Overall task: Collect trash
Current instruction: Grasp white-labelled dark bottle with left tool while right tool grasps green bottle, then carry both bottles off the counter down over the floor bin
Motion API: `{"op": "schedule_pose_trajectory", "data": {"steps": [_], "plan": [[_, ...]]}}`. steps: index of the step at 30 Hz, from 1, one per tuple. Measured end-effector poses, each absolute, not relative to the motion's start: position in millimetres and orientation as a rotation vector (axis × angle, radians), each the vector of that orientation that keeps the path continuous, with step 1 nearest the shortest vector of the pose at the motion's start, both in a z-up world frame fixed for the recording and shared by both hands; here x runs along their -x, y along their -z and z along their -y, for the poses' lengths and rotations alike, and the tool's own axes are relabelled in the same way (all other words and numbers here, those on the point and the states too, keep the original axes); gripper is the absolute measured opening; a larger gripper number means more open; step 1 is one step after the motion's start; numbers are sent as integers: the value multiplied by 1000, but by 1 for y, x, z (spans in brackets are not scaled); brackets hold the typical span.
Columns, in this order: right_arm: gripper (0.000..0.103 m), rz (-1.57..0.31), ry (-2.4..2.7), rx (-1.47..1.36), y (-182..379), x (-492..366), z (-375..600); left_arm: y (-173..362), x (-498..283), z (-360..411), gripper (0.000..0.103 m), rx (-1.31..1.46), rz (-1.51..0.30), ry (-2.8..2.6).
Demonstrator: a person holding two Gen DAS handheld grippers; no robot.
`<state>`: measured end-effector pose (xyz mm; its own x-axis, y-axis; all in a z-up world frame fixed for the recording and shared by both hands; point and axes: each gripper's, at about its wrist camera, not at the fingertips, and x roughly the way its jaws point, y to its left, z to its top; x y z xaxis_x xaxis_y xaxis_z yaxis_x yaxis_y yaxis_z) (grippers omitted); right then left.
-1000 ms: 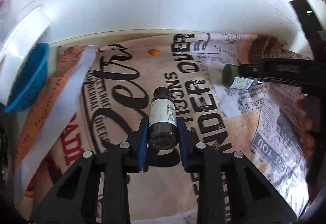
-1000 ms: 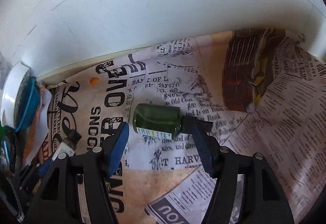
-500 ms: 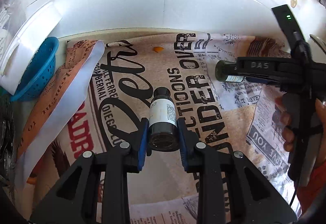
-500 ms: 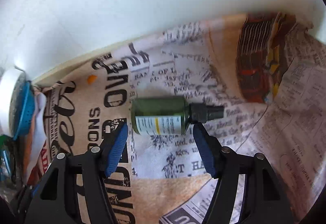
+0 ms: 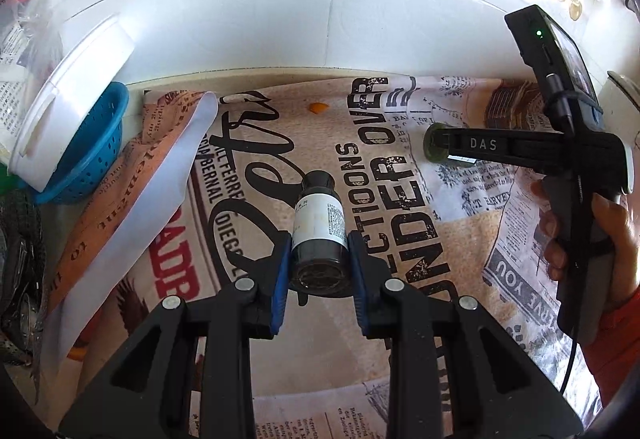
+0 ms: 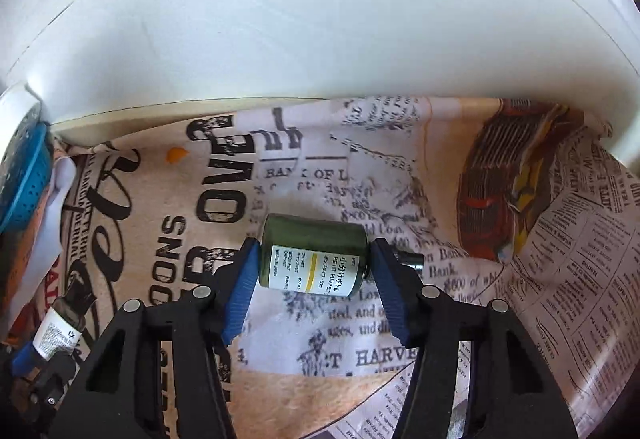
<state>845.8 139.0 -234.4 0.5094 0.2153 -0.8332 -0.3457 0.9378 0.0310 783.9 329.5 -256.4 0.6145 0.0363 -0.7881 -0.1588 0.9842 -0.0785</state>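
Gripping a dark bottle (image 5: 318, 235) w/ white label, your left gripper (image 5: 318, 271) is clamping it by the base end, blue pads (image 5: 280, 279) pressing both sides, cap pointing fwd away from you. Your right gripper (image 6: 312, 271) is squeezing a green pump bottle (image 6: 314, 255) lengthwise: one pad on the flat bottom, the other on the shoulder by the black nozzle (image 6: 410, 259), which is poking out past the right finger. Bottle is lying crosswise between the fingers, label facing you.

Both are hanging over a newspaper-print cloth (image 5: 400, 199) that's covering the surface under & ahead of both tools. From the left tool, the right one is sitting fwd & to the right, well apart, green bottle (image 5: 434, 149) peeking out at its tip, your right hand (image 5: 608, 231) wrapping the handle.

Around you: a small orange scrap (image 5: 317, 107) is lying on the cloth straight ahead of the left tool, near the white wall (image 5: 280, 19). Fwd-left of it, a blue perforated basket (image 5: 86, 155) is leaning w/ a white tub (image 5: 68, 111) nested in it. Cloth edge (image 5: 132, 199) is folding up on that side, white underside showing. Nothing's sitting between the two tools; the wall is closing off the far side ahead of both.
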Motion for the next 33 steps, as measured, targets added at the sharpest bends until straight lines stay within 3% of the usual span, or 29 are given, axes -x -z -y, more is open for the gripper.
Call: {"op": "schedule_pose_trajectory", "data": {"steps": [6,15,23,33], "plan": [[51,-954,-390,68,215,-825,-119,233,-772,-317,27,130,-858,-109],[51,-778,-421,-21,133,-757,-37,162,-732,-261,27,105,-710,-76],[51,-623,-470,-57,70,-666,51,103,-661,-189,27,109,-574,-89],[51,-537,-529,-43,33,-565,121,56,-553,-113,27,120,-499,-137]]}}
